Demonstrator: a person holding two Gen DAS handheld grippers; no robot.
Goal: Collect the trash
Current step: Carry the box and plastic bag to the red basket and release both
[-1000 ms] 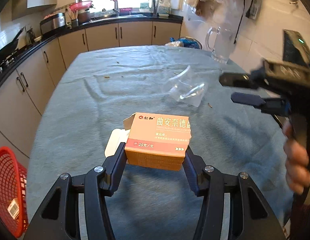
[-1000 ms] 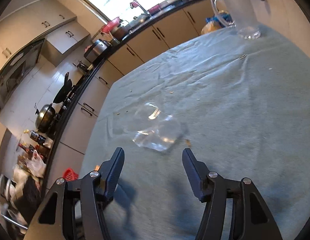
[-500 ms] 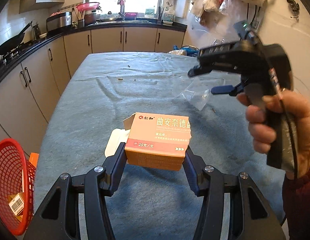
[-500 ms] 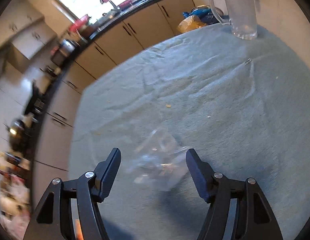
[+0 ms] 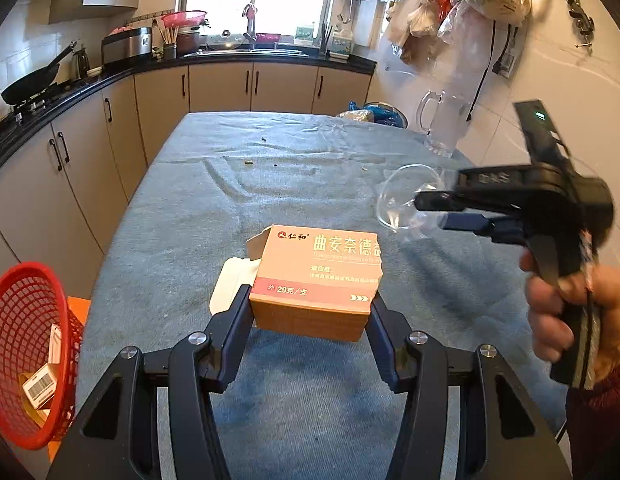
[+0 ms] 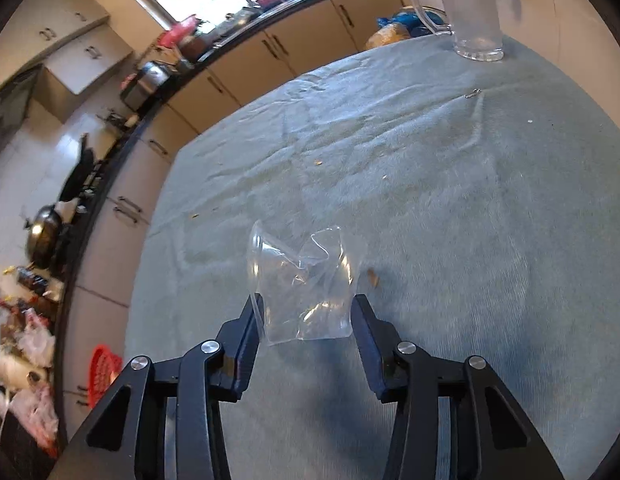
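My left gripper is shut on an orange medicine box with an open flap, held just above the blue-grey tablecloth. A crumpled clear plastic cup sits between the fingers of my right gripper, whose jaws are closing with both pads pressing its sides. In the left wrist view the right gripper holds the cup over the table's right side, with a person's hand on its handle.
A red mesh basket with small cartons in it stands off the table's left edge, also visible as the basket in the right wrist view. A glass pitcher stands at the far right corner. Crumbs dot the cloth. Kitchen cabinets line the far side.
The right gripper moved onto the clear cup, which lay free on the cloth, and closed its fingers around it. The left gripper kept its grip on the box and drew back slightly.
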